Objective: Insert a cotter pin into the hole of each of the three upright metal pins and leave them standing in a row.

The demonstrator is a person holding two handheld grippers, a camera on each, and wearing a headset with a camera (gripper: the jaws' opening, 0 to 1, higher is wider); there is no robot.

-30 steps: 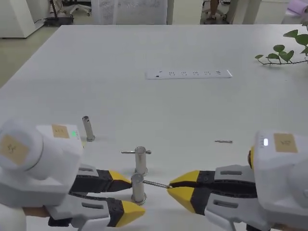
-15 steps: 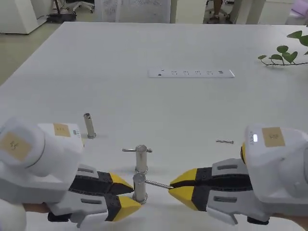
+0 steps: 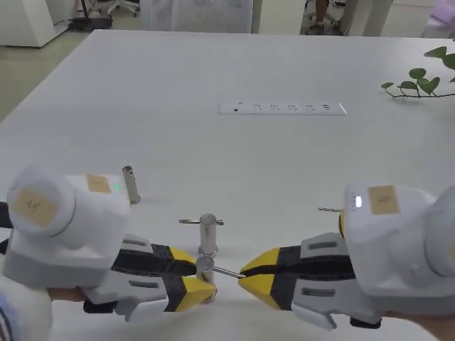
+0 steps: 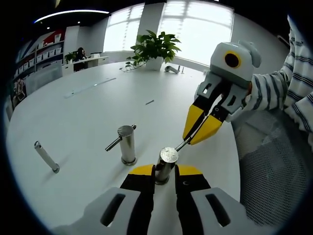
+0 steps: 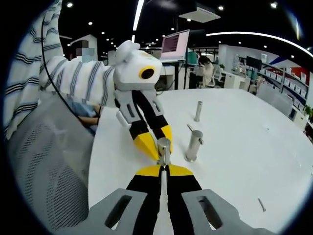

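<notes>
Three upright pins point(image 3: 129, 186) point(image 3: 207, 234) point(image 3: 204, 264); three cotter pins point(image 3: 190, 222) point(image 3: 226, 270) point(image 3: 330, 209); two hand-held grippers point(image 3: 197, 278) point(image 3: 243, 273).

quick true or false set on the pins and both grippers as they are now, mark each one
1. The left gripper clamps the nearest upright pin. True.
2. The right gripper is empty. False: it is shut on a cotter pin, its tip at that pin's top.
3. The middle upright pin carries an inserted cotter pin. True.
4. The far upright pin lies flat. False: it stands upright, without a cotter pin.
5. A loose cotter pin lies on the table. True.
</notes>
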